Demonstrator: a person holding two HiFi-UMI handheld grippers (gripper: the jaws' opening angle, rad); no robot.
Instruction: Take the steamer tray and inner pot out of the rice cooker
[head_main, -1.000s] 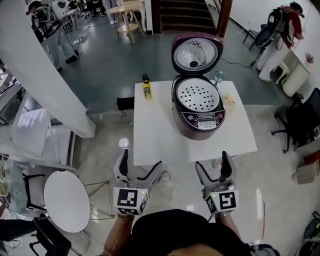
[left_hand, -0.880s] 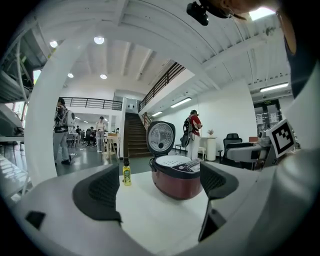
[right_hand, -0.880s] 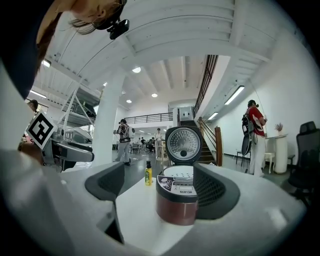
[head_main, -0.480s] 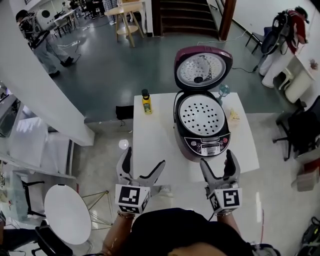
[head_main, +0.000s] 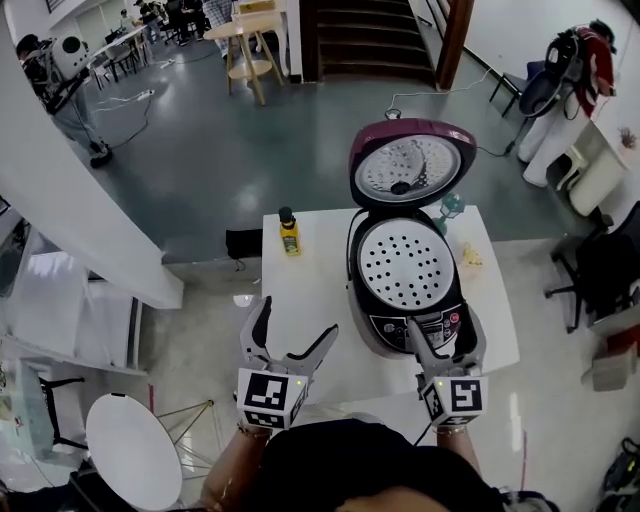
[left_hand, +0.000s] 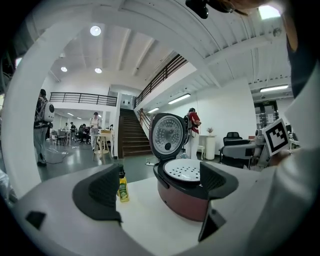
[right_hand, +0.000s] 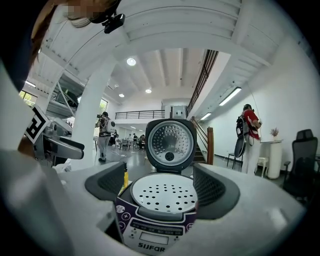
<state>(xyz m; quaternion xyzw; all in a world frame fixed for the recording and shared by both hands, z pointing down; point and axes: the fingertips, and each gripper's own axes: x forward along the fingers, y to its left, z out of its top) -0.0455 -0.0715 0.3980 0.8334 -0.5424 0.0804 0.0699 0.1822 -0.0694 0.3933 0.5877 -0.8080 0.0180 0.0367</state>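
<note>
Both grippers empty and wide open at the near table edge, tray not yet touched
Left gripper (head_main: 296, 320) hangs over bare table (head_main: 300, 285), jaws wide apart with nothing between them; right gripper (head_main: 442, 325) is just as wide and squared up to the front panel of the cooker (head_main: 400, 300), its jaws framing the body, which looks like a set-up for reaching in. The perforated tray (head_main: 402, 262) sits flat in the cooker mouth, exposed because the lid (head_main: 410, 168) stands upright at the back. Pot not visible, presumably under the tray, so the tray has to come out first. Its rim sits flush, so it likely needs an edge pinch. Yellow bottle (head_main: 289, 232) stands at the far left of the table, well apart from the cooker and out of the way
</note>
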